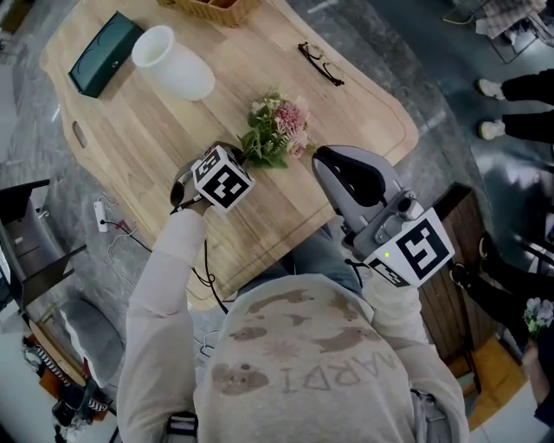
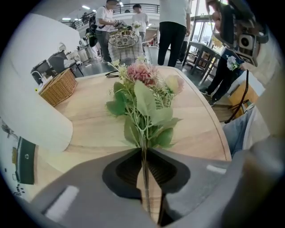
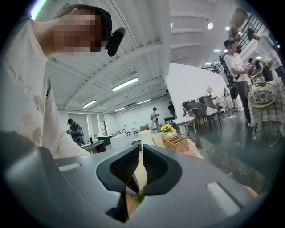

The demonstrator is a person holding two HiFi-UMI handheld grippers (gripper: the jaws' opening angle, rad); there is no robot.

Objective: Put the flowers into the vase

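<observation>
Grey left claw (image 2: 145, 162) downward on flowers (image 2: 144, 95)

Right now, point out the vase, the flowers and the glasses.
vase (image 1: 177, 69), head view, white side wall.
flowers (image 1: 290, 117), head view, pink bloom.
glasses (image 1: 320, 63), head view, dark frame.

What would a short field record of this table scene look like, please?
flowers: mid wooden table, not in the vase
vase: white, toward the table's far left, apart from the flowers
left hand-held gripper: shut on the flowers' stem
right hand-held gripper: shut, nothing held, near the table's near edge
other items: green case, glasses, wicker basket
</observation>
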